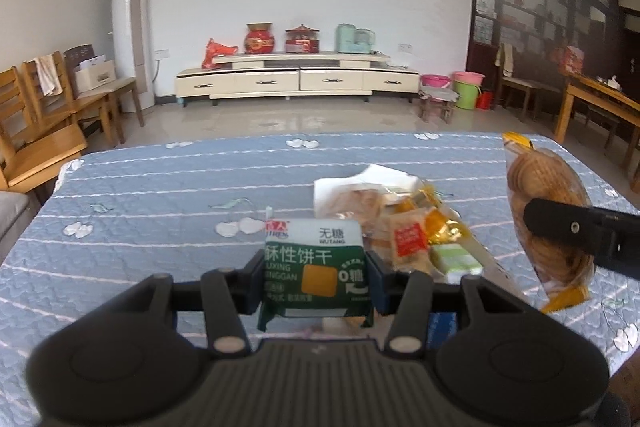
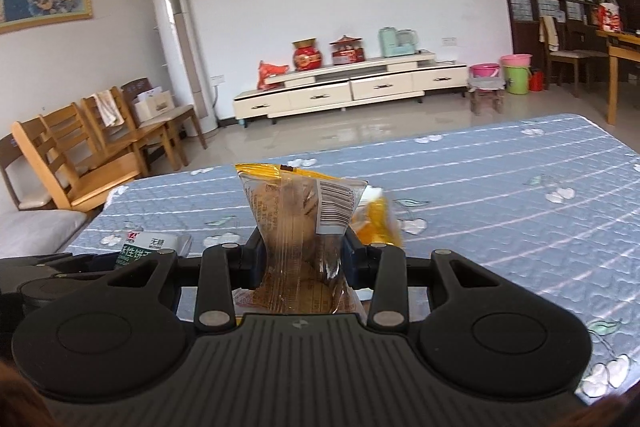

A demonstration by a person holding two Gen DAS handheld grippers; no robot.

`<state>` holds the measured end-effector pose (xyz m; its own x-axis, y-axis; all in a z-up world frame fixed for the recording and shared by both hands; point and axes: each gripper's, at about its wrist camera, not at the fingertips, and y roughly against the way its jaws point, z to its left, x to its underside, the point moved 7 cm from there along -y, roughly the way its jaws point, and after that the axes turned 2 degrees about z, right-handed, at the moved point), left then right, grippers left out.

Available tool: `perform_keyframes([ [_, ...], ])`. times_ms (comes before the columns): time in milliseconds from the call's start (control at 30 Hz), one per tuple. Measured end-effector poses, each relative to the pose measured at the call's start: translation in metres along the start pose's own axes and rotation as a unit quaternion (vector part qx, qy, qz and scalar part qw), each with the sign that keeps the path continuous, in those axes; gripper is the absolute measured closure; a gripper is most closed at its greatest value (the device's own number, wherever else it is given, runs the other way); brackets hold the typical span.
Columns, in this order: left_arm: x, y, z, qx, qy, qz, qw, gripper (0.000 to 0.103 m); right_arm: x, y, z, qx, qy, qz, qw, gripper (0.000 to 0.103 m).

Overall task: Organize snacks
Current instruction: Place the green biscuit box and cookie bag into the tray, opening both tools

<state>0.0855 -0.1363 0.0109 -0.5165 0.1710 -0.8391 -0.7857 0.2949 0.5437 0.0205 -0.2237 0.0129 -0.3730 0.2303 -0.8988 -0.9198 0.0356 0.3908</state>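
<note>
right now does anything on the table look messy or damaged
No damage shows. The loose snacks lie in a jumbled, overlapping heap on the blue cloth. The green biscuit pack and the clear cookie bag are each held off it by a gripper.

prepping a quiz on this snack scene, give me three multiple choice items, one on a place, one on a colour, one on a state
1. Where does the snack pile lie?
A on the blue quilted table
B on a chair
C on the floor

2. Main colour of the biscuit pack in the left gripper?
A red
B green
C purple

3. The right gripper is:
A open, holding nothing
B shut on the clear cookie bag
C out of view

Answers: 1 A, the pile rests on the quilt; 2 B, green wrapper with a white top; 3 B, the fingers pinch the bag.
</note>
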Motion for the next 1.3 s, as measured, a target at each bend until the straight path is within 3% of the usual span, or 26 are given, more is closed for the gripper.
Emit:
perform_keyframes([
  [467, 0.016, -0.020, -0.018, 0.018, -0.008, 0.026, 0.9995, 0.054, 0.019, -0.033, -0.001, 0.025, -0.004, 0.045, 0.999, 0.057],
  [567, 0.019, -0.023, -0.019, 0.020, -0.009, 0.032, 0.9992, 0.054, 0.025, -0.047, 0.001, 0.027, 0.010, 0.065, 0.997, 0.044],
  [600, 0.021, -0.025, -0.020, 0.021, -0.009, 0.034, 0.9992, 0.054, 0.028, -0.051, 0.001, 0.029, 0.014, 0.070, 0.997, 0.029],
  [633, 0.022, -0.026, -0.020, 0.021, -0.010, 0.035, 0.9991, 0.054, 0.030, -0.053, 0.002, 0.031, 0.015, 0.070, 0.997, 0.023],
  [800, 0.025, -0.031, -0.024, 0.029, -0.009, 0.044, 0.9986, 0.054, 0.022, -0.043, 0.001, 0.031, 0.000, 0.055, 0.998, 0.023],
  [933, 0.027, -0.035, -0.034, 0.047, -0.008, 0.053, 0.9974, 0.053, 0.014, -0.025, -0.006, 0.036, -0.007, 0.031, 0.999, 0.016],
  [1033, 0.031, -0.041, -0.044, 0.065, -0.017, 0.064, 0.9957, 0.045, 0.011, -0.016, -0.007, 0.041, -0.006, 0.022, 0.999, 0.013],
  [1067, 0.032, -0.041, -0.046, 0.068, -0.019, 0.068, 0.9952, 0.033, 0.012, -0.013, -0.008, 0.041, -0.005, 0.021, 0.999, 0.012],
  [1133, 0.035, -0.039, -0.046, 0.069, -0.015, 0.073, 0.9948, 0.022, 0.011, -0.008, -0.005, 0.043, 0.002, 0.017, 0.999, 0.006],
  [1300, 0.032, -0.026, -0.036, 0.037, -0.003, 0.074, 0.9966, 0.015, 0.017, -0.001, -0.001, 0.048, 0.021, 0.027, 0.998, 0.000],
])
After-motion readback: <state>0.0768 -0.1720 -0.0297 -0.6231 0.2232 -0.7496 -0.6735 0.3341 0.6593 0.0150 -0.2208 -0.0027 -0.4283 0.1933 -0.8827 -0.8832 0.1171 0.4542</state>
